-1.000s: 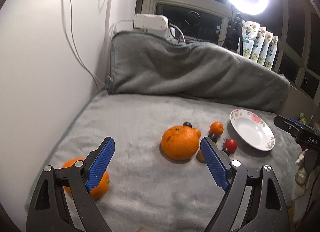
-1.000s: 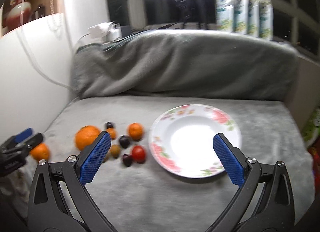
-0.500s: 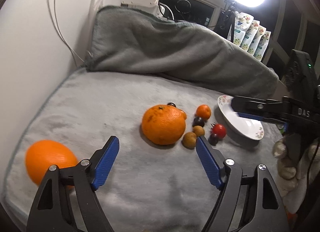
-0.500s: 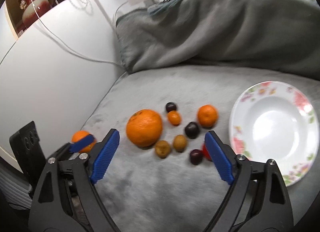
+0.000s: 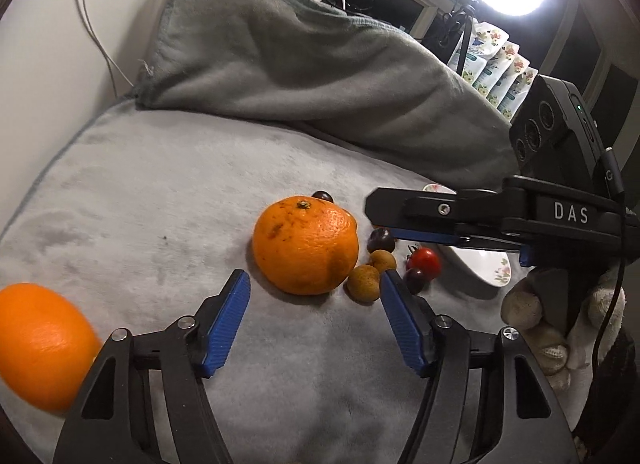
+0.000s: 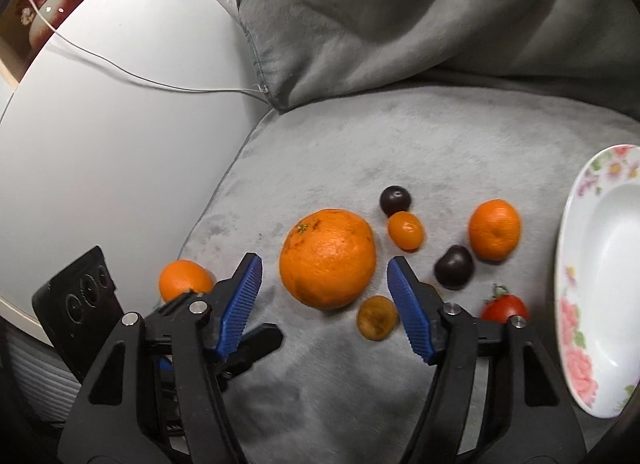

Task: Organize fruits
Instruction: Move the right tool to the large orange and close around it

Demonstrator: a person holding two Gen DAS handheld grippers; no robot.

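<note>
The large orange (image 6: 328,258) rests on the grey blanket (image 6: 400,151), and both grippers are aimed at it. The left gripper (image 5: 314,314) and the right gripper (image 6: 324,300) have just been closing, yet nothing is grasped; their pads stand apart, short of the orange. Beside the orange, small fruits are scattered toward the floral plate (image 6: 572,264), possibly longans among them.

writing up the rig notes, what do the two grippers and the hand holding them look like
Both are black plastic clamps with silver rivets and ribbed blue pads on the fingers: the left gripper and the right gripper. The right one bears white "DAS" lettering, a black camera box with a green light, and a black cable. The hand holding it wears a pale knitted glove.
</note>
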